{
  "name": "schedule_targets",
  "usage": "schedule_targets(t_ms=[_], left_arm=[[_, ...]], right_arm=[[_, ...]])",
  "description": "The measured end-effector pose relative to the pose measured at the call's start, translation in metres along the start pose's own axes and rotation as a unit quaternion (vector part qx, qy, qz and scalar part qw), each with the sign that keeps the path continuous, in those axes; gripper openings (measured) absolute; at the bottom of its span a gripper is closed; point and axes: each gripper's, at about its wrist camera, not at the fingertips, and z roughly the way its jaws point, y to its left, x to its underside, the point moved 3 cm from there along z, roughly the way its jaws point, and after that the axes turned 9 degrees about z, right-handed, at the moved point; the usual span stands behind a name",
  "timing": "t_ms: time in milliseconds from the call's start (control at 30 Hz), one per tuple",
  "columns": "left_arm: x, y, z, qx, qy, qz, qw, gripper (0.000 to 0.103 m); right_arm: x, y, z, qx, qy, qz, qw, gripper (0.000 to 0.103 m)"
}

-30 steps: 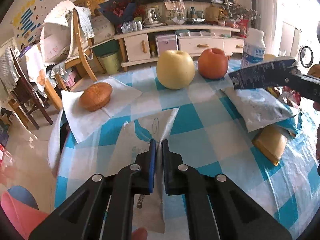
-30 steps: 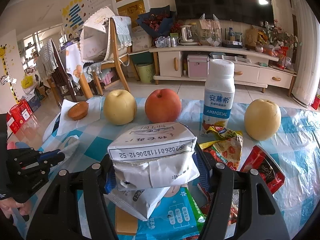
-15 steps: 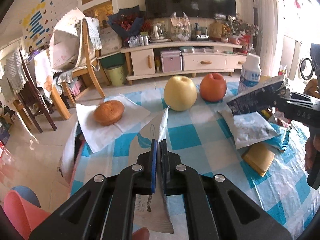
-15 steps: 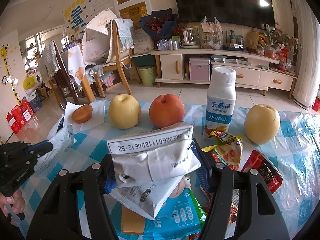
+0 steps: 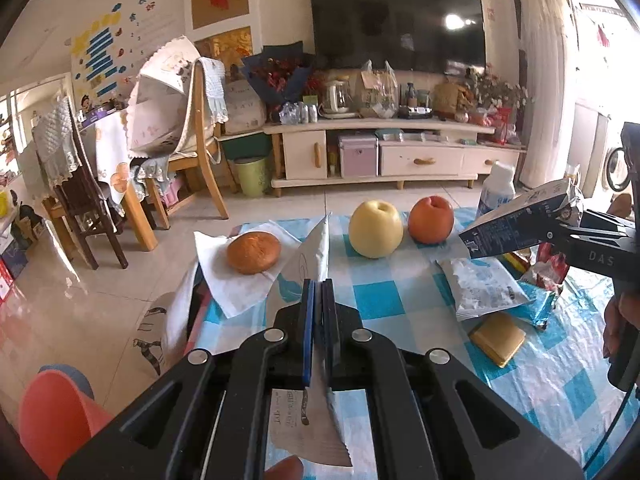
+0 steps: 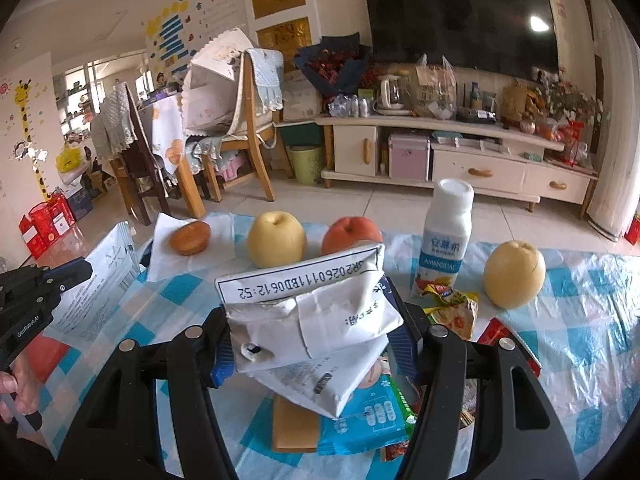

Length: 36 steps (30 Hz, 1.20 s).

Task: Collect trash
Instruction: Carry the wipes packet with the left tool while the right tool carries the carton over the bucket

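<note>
My left gripper [image 5: 319, 286] is shut on a flat white wrapper [image 5: 314, 248], held edge-on above the checked table [image 5: 376, 300]. The right wrist view shows that wrapper [image 6: 96, 292] hanging at the table's left end. My right gripper [image 6: 310, 332] is shut on a crushed white milk carton [image 6: 304, 304], lifted over a heap of trash. The carton [image 5: 516, 226] also shows at the right of the left wrist view. Under it lie a white packet [image 6: 320, 384], a blue wrapper [image 6: 364, 420] and a tan slab [image 6: 296, 426]. A yellow snack wrapper [image 6: 456, 308] and a red wrapper [image 6: 500, 332] lie to the right.
A bun [image 5: 253, 252] on a napkin, a yellow pear [image 5: 375, 234], a red apple [image 5: 431, 225], a white drink bottle [image 6: 446, 236] and a second pear [image 6: 514, 274] stand along the table's far side. A red bin [image 5: 56, 412] sits on the floor at the left.
Both grippers have risen with their loads. The wrapper has come up off the table and now stands edge-on. The carton sits higher above the heap.
</note>
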Motion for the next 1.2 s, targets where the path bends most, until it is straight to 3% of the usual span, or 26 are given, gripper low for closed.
schedule_targets(t_ms=[233,500,867,1200], left_arm=[[0.0,0.012,-0.033,-0.014,-0.015,-0.007,0.9998,0.005],[-0.003,0.052,-0.088,-0.054,-0.039,-0.027,0.9974,0.005],[0.027,0.137,-0.16,-0.127,-0.043,-0.067,0.9888,0.005],[0.076,0.222,-0.2,-0.188,-0.024,-0.11,0.9757,0.005]], right_arm=[[-0.008,0.031,-0.02,-0.023,-0.011,-0.014,1.0,0.063],[-0.015,0.091,-0.043,-0.066,-0.021,-0.042,0.997,0.063],[-0.019,0.218,-0.056,-0.153,-0.025,-0.088,0.984,0.063],[0.002,0.339,-0.039,-0.227,0.006,-0.124,0.966,0.063]])
